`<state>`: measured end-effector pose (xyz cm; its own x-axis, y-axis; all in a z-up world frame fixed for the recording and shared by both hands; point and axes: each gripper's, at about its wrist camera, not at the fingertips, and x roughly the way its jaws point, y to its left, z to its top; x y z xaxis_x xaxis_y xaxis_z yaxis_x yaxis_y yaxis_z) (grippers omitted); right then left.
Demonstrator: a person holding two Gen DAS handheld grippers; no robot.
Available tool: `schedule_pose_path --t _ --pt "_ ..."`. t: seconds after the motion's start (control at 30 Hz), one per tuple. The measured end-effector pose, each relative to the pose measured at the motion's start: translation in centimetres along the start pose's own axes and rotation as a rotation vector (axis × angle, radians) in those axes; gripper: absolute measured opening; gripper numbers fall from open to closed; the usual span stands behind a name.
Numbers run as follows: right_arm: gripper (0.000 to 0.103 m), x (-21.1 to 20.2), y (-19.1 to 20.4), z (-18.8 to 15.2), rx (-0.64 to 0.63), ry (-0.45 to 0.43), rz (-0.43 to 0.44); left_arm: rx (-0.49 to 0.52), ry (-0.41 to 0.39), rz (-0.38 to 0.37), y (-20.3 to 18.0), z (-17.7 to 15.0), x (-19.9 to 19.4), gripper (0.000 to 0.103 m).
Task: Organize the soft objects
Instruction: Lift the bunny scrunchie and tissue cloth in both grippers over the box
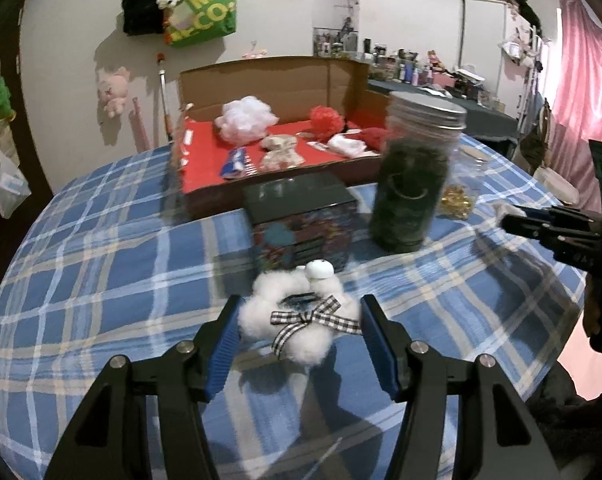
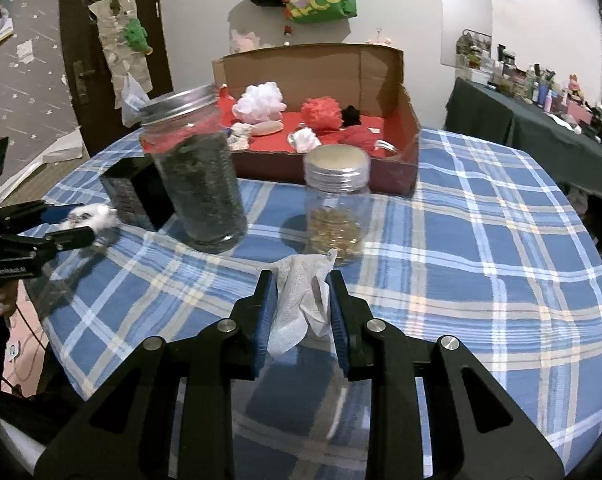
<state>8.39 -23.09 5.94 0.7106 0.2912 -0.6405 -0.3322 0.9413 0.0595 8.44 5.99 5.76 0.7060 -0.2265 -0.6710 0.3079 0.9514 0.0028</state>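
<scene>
My left gripper [image 1: 299, 322] is shut on a white fluffy scrunchie [image 1: 301, 336] with a checked bow, held above the blue plaid tablecloth [image 1: 101, 264]. My right gripper [image 2: 301, 304] is shut on a crumpled white tissue [image 2: 301, 300] above the cloth. The left gripper with its white load also shows in the right wrist view [image 2: 77, 222] at the left edge. A cardboard box [image 1: 277, 80] with a red lining stands at the back and holds several soft things, such as a white pouf [image 1: 247, 118] and a red pouf [image 1: 327, 118].
A tall jar of dark stuff [image 1: 415, 176] and a small patterned box [image 1: 301, 224] stand between me and the cardboard box. A jar of gold pieces [image 2: 337, 212] stands just beyond the tissue. A cluttered dark table [image 2: 541, 120] is at the right.
</scene>
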Motion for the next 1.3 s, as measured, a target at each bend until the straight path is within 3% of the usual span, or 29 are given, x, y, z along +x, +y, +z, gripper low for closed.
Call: schedule_pose_path --t 0.27,0.5,1.0,1.3 --pt "0.025 0.3 -1.8 0.3 0.025 0.025 -0.030 -0.050 0.013 0.053 3.0 -0.3 0.0 0.061" --pt "0.025 1.1 -3.8 1.5 0.057 0.040 -0.038 -0.086 0.039 0.053 5.8 0.6 1.4 0.061" --pt "0.025 3.6 -8.4 4.6 0.155 0.076 -0.002 -0.090 0.067 -0.041 9.0 3.7 4.5 0.061" --pt "0.025 5.4 -10.7 6.4 0.225 0.139 0.128 -0.092 0.087 -0.107 10.4 5.6 5.5 0.061"
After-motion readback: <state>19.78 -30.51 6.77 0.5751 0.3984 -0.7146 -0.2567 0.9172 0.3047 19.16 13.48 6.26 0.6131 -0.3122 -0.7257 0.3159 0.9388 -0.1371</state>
